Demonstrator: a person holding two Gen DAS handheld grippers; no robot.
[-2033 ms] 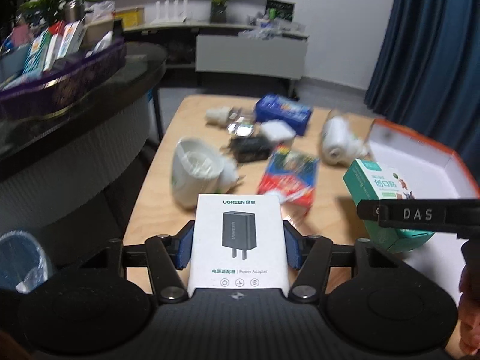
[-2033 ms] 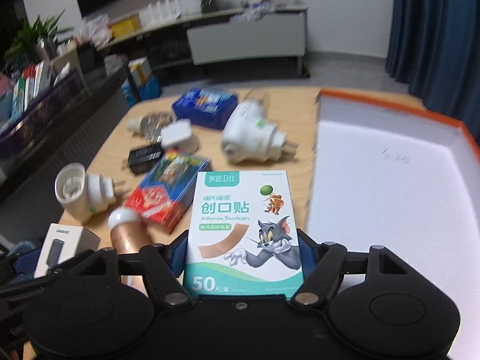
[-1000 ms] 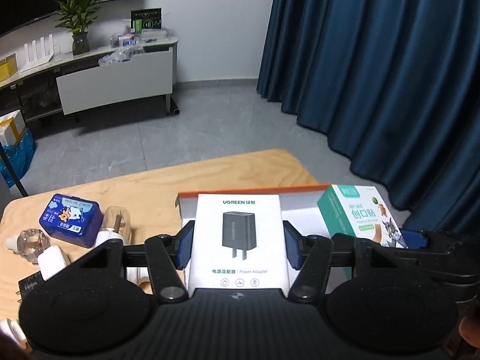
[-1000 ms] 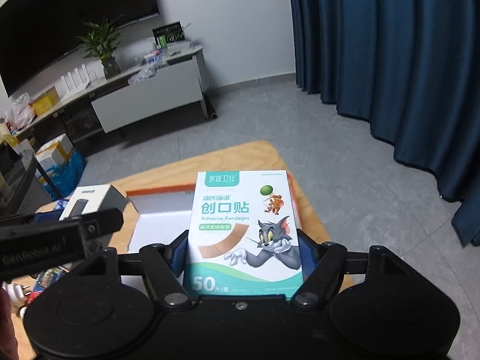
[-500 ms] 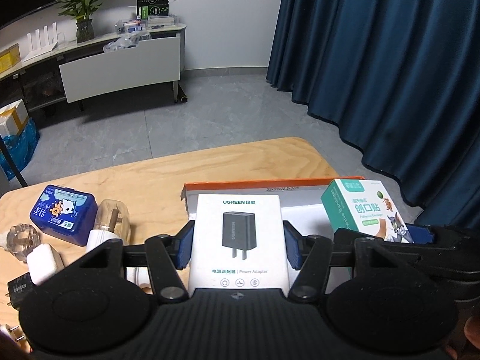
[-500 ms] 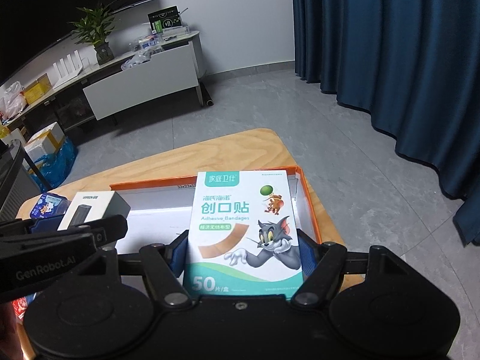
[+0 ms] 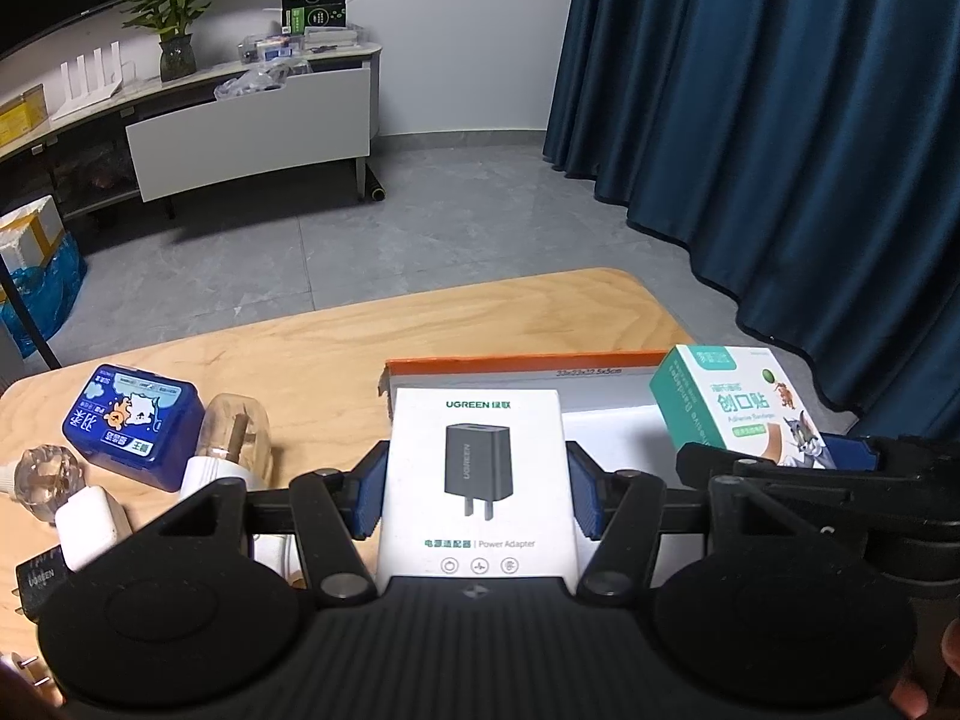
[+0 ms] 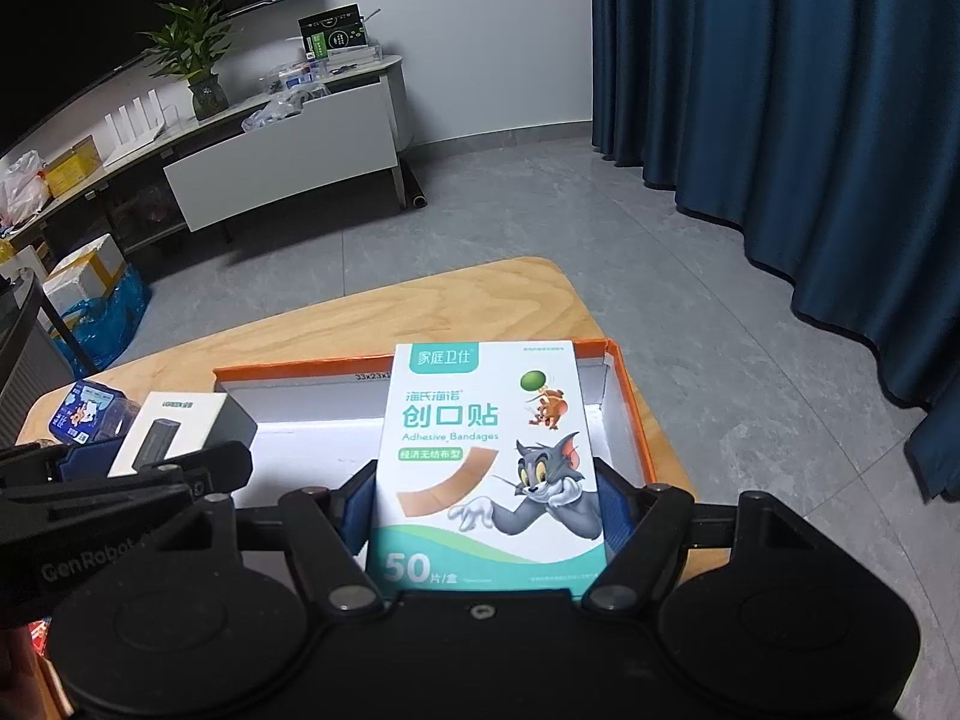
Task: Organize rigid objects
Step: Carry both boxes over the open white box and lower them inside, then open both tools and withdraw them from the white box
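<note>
The white adapter box sits clamped in the left gripper jaws, the bandage box clamped in the right gripper jaws, both above the orange-rimmed tray on the desk. Only the left view shows one blue case, one clear bulb and one black plug.

Both wrist views look steeply down, close, probably sharing the tray.
</note>
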